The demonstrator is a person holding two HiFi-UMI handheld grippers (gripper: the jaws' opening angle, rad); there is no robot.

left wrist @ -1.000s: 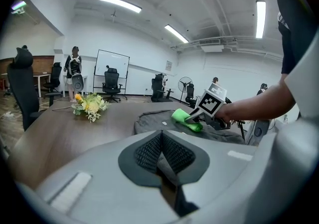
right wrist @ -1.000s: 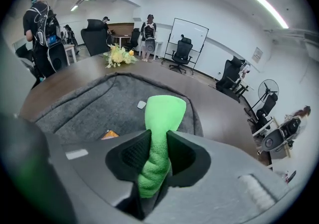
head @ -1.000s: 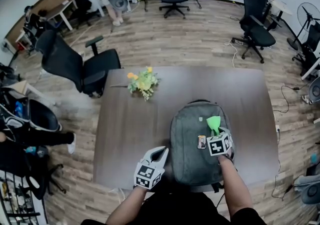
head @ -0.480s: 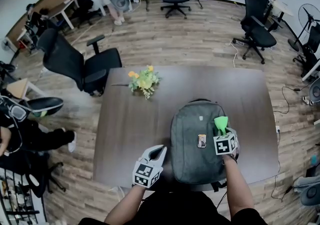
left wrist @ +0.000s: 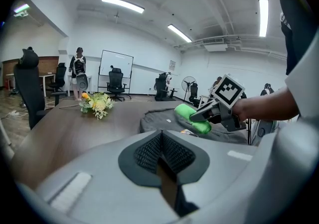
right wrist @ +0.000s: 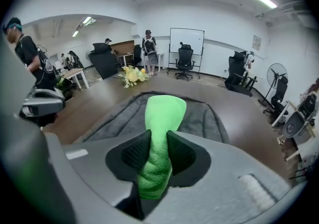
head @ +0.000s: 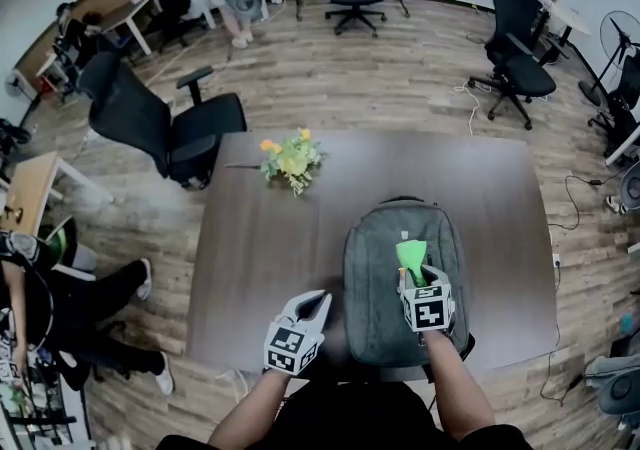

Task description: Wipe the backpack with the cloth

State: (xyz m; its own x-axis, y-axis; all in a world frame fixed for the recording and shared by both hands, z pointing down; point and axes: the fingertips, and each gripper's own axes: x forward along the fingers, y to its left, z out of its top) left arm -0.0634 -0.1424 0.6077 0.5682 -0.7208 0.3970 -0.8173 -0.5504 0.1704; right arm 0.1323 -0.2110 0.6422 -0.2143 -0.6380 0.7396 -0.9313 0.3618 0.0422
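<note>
Right gripper view shows the right gripper (right wrist: 158, 154) pinching a soft, fluffy green microfibre cloth (right wrist: 163, 111). The cloth looks limp and light, best held bunched. Beneath it the grey woven-fabric backpack (head: 378, 273) lies flat on the dark wooden table (head: 250, 258) and likely yields under pressure. The left gripper (head: 316, 304) hovers closed and empty.

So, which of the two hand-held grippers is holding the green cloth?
The right gripper: its jaws pinch the green cloth over the grey fabric backpack. The left gripper is shut on nothing, beside it over the dark table.
</note>
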